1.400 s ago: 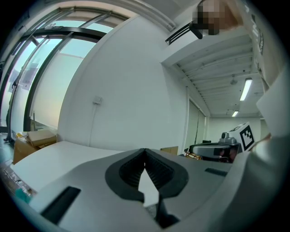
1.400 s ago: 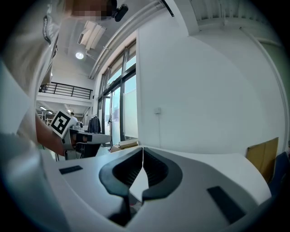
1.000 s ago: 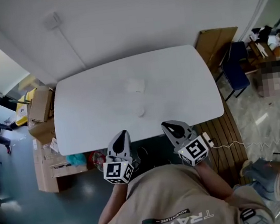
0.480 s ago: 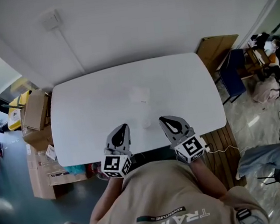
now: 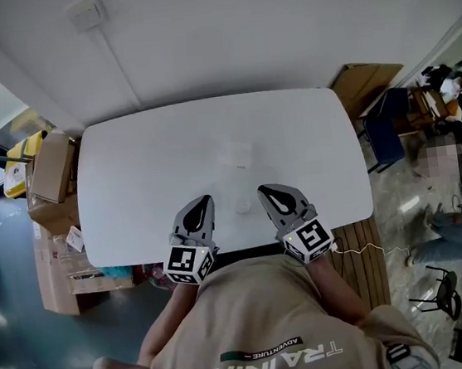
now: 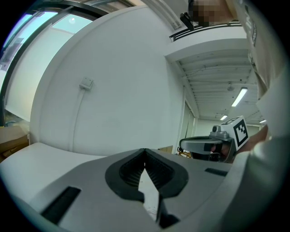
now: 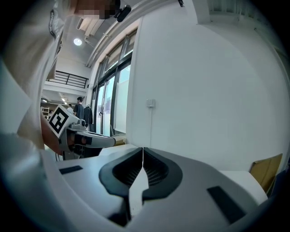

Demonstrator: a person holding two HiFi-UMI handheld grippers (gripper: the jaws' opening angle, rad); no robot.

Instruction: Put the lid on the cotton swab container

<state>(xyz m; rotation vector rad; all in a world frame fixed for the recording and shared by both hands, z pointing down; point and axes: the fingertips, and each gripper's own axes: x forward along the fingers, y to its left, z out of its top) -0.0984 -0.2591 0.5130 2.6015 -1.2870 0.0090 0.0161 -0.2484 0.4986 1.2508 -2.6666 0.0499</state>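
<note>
In the head view, a clear cotton swab container [image 5: 240, 154] stands near the middle of the white table [image 5: 131, 183]. A small round white lid [image 5: 243, 206] lies nearer the front edge, apart from the container. My left gripper [image 5: 205, 200] is shut and empty just left of the lid. My right gripper [image 5: 263, 190] is shut and empty just right of it. The left gripper view shows my left gripper [image 6: 145, 153] with its jaws pressed together, and the right gripper view shows my right gripper [image 7: 143, 152] the same. Neither of those views shows container or lid.
Cardboard boxes [image 5: 48, 170] are stacked on the floor left of the table. Flat cardboard [image 5: 362, 83] and a dark chair [image 5: 385, 135] stand at the right. A wall socket [image 5: 85, 14] with a cable hangs on the wall behind. A person sits far right.
Both grippers have moved forward from below the table's front edge to over it, on either side of the lid. The head view has shifted so the table sits more centred.
</note>
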